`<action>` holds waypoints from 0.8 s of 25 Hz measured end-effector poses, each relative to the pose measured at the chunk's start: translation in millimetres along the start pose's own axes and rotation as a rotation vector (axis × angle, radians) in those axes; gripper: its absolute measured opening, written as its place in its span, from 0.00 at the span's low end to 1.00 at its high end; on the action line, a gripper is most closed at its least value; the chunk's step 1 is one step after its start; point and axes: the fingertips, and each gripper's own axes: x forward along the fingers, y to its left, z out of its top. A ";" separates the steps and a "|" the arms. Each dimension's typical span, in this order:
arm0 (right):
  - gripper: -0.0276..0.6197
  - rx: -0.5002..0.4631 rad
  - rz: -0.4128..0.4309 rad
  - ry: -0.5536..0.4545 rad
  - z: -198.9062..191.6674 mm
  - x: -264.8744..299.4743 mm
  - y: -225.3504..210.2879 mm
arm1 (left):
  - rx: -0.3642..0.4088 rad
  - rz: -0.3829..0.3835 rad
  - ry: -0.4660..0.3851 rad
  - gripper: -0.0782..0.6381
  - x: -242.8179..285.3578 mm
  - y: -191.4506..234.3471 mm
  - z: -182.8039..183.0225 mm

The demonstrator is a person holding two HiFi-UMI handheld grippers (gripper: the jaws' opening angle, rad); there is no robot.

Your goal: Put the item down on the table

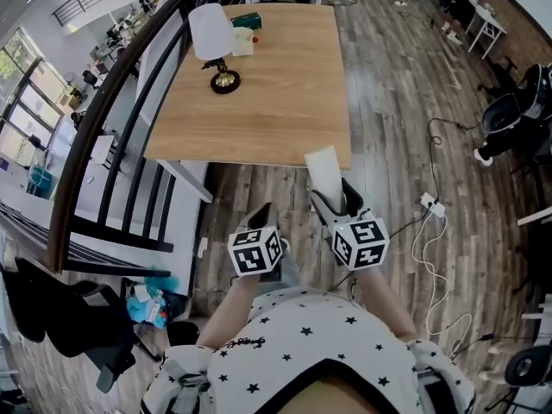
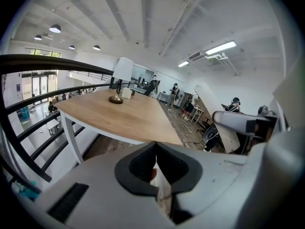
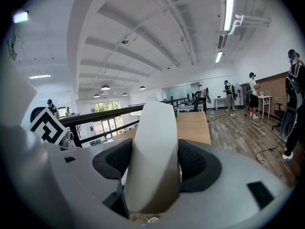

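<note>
A white tapered item (image 1: 324,169) stands upright in my right gripper (image 1: 334,200), whose jaws are shut on its lower part; it hangs over the floor just off the near edge of the wooden table (image 1: 285,93). In the right gripper view the white item (image 3: 155,151) fills the space between the dark pads (image 3: 198,161), with the table (image 3: 193,127) beyond. My left gripper (image 1: 261,218) is held beside it at the left, lower down, its jaws shut with nothing clearly between them. The left gripper view shows its pads (image 2: 138,165) pressed together and the table (image 2: 124,116) ahead.
A table lamp (image 1: 217,46) with a white shade, a green box (image 1: 246,20) and a cream item (image 1: 242,41) stand at the table's far left. A dark railing (image 1: 121,119) runs along the left. Cables (image 1: 435,231) lie on the floor at the right, near office chairs (image 1: 517,110).
</note>
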 end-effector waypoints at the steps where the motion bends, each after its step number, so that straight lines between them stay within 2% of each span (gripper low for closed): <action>1: 0.50 -0.001 -0.001 0.002 4.0 8.9 -3.0 | 0.001 -0.001 0.001 0.13 7.0 3.0 6.8; 12: 0.50 -0.012 0.007 0.018 40.4 104.0 -15.1 | -0.024 0.002 0.022 0.13 72.9 51.4 64.8; 20: 0.50 -0.005 -0.005 0.025 51.6 166.5 -30.2 | -0.004 -0.007 0.037 0.13 118.9 81.3 97.2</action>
